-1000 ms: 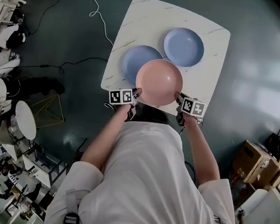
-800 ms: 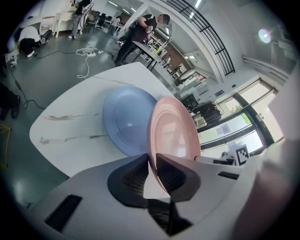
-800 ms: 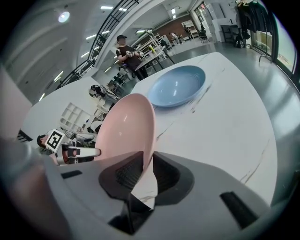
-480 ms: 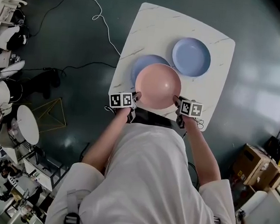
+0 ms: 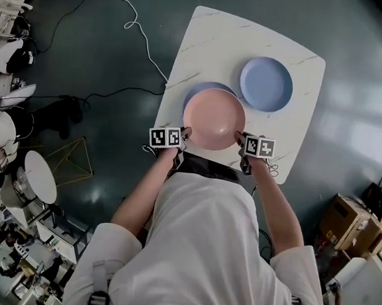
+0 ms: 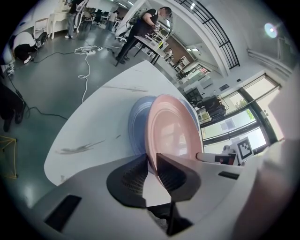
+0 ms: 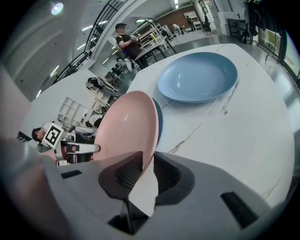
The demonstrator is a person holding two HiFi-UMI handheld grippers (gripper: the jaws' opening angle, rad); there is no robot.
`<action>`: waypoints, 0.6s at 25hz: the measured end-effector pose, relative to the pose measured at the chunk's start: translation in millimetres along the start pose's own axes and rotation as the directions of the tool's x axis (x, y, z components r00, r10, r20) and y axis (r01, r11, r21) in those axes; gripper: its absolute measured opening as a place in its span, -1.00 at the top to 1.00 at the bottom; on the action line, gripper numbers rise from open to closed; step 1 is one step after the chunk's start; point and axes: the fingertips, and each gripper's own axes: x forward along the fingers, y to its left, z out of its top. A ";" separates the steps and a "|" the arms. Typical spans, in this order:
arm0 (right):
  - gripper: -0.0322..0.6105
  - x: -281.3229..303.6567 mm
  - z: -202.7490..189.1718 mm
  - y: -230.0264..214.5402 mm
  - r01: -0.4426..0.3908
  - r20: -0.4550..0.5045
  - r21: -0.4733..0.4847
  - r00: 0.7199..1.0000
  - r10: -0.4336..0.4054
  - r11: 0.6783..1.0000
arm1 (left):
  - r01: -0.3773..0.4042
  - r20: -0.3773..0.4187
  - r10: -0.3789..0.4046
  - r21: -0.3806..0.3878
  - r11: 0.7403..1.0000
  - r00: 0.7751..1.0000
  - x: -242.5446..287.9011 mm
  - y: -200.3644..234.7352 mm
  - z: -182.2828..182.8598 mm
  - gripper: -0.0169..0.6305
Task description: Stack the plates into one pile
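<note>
The pink plate is hanging face up and roughly level, just over the nearer blue plate at the surface's near edge, so it is lining up to nest there. Being round, it is showing no long axis. The left claw and right claw are pinching opposite rims to keep it balanced, and the right's jaws are easing apart around the rim. The second blue plate is waiting farther back.
</note>
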 end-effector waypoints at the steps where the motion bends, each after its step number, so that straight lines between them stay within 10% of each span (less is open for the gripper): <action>1: 0.65 2.9 1.8 -0.2 0.004 -0.007 0.005 1.000 -0.004 1.000 | -0.001 -0.003 0.001 -0.001 1.000 1.000 0.9 1.6 3.3 0.75; 15: 0.64 23.2 15.8 -1.3 0.049 -0.045 0.029 0.998 -0.048 0.998 | -0.028 -0.072 0.027 -0.020 0.999 0.997 11.0 15.6 23.6 0.74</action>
